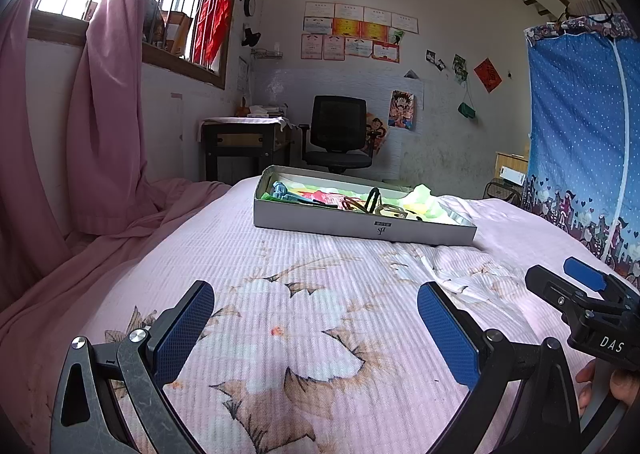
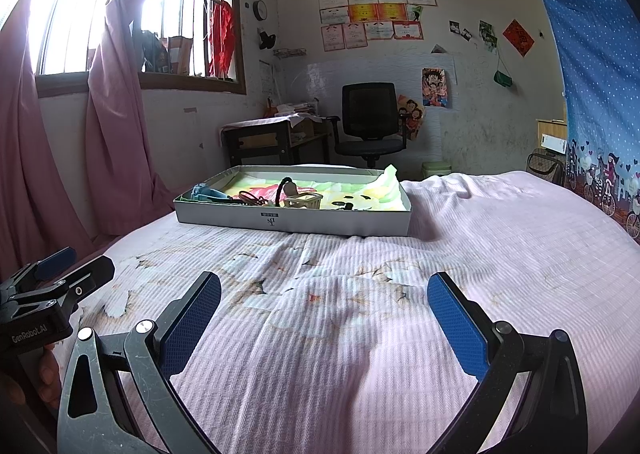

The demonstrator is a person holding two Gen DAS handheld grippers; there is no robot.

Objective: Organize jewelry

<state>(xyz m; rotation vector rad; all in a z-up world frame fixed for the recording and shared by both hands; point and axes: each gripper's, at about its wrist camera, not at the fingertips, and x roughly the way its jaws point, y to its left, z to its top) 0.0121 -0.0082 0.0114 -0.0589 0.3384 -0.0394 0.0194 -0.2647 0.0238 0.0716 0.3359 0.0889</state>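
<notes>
Left gripper (image 1: 316, 328): jaws spread wide, nothing between them, blue pads facing each other above the bed (image 1: 320, 354). Right gripper (image 2: 324, 324): jaws likewise spread wide and empty, above the same pink floral bedspread. The two grippers sit side by side, apart; each shows at the edge of the other's view, with the holder's fingers (image 1: 588, 382) visible under the right one.

Ahead of both, well apart from the jaws, a shallow grey cardboard box (image 2: 296, 220) lies flat on the bed, open-topped, lined with a colourful cloth (image 2: 376, 190) that bunches up over its right end. Jewelry and hair items lie inside, grouped toward the left and middle: a teal-blue hair clip (image 2: 206, 192) at the left end, a reddish-brown looped piece (image 2: 252, 197) beside it, a black loop (image 2: 283, 186) standing up, and a small cream basket-shaped item (image 2: 304, 201) just right of that. Finer pieces are too small to identify.

Beyond the bed: black office chair (image 2: 370, 118), dark desk (image 2: 260, 140), pink curtains (image 2: 116, 126) at the barred window, and a blue polka-dot fabric wardrobe (image 2: 596, 74) at right.
</notes>
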